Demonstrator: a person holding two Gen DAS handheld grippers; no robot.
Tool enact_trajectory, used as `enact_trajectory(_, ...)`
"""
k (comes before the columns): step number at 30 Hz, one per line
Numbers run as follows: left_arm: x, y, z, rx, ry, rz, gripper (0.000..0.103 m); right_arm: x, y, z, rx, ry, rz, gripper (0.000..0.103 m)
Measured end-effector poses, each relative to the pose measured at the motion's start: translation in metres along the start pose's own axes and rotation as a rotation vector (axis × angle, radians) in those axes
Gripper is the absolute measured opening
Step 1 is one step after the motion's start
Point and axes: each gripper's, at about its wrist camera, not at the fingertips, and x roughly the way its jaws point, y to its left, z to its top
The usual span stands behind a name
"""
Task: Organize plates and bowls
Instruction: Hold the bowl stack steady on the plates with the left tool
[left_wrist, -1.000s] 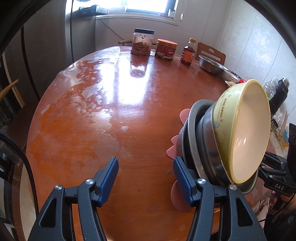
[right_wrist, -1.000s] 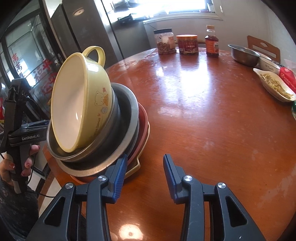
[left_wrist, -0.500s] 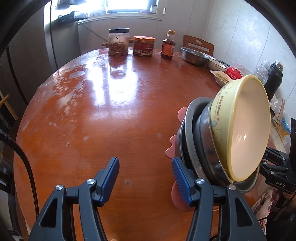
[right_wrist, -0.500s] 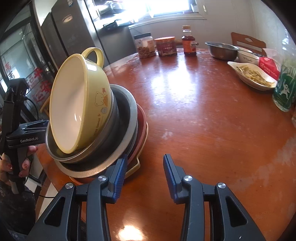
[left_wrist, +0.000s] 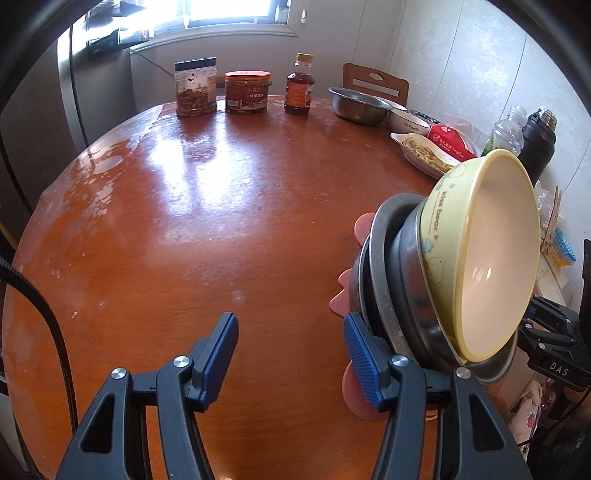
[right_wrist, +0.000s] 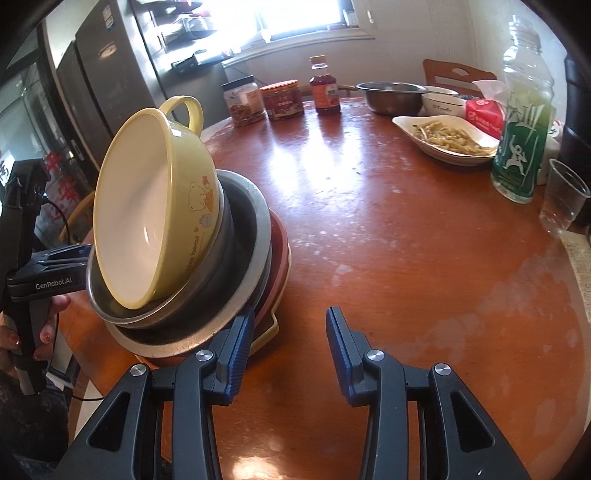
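A stack of dishes stands tilted at the near edge of the round brown table (left_wrist: 229, 206): a yellow bear bowl (left_wrist: 480, 254) with a loop handle (right_wrist: 184, 110) on top, steel bowls (right_wrist: 221, 273) under it, then a pink plate (left_wrist: 364, 225) and a yellow tray (right_wrist: 271, 325) at the bottom. My left gripper (left_wrist: 290, 347) is open, its right finger against the stack's underside. My right gripper (right_wrist: 288, 339) is open, its left finger under the stack's edge. Nothing sits between either pair of fingers.
At the table's far edge stand a nut jar (left_wrist: 195, 88), a red tin (left_wrist: 246, 91), a sauce bottle (left_wrist: 299, 86) and a steel bowl (left_wrist: 358, 105). On the right are a dish of food (right_wrist: 447, 138), a green bottle (right_wrist: 522, 122) and a plastic cup (right_wrist: 563, 195).
Both views have swung to the right across the table; more of the right-side items now show. The stack keeps its place against both grippers, which stay open.
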Motion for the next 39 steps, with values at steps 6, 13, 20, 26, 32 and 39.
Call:
enact_trajectory(6, 0.0038, -0.0037, 0.0029, -0.002, 0.002, -0.010, 0.059, -0.0011, -0.0076, 0.0021, 0.006, 0.002, -0.011, 0.043)
enact_trajectory(13, 0.0046, -0.0051, 0.0029, 0.001, -0.001, -0.005, 0.059, -0.0008, -0.0084, 0.0028, 0.014, 0.001, -0.015, 0.043)
enact_trajectory(20, 0.0038, -0.0062, 0.0006, 0.003, 0.000, -0.001, 0.059, -0.0012, -0.0054, 0.0033, 0.010, 0.003, -0.026, 0.043)
enact_trajectory(26, 0.0033, -0.0069, -0.0013, 0.009, 0.003, 0.002, 0.059, -0.0010, -0.0052, 0.0040, 0.014, 0.004, -0.033, 0.043)
enact_trajectory(32, 0.0041, -0.0060, -0.0014, 0.003, 0.006, -0.003, 0.060, -0.0003, -0.0050, 0.0051, 0.008, 0.009, -0.037, 0.043)
enact_trajectory(39, 0.0034, -0.0066, -0.0015, 0.004, 0.007, 0.006, 0.060, -0.0001, -0.0041, 0.0060, 0.004, 0.015, -0.045, 0.043)
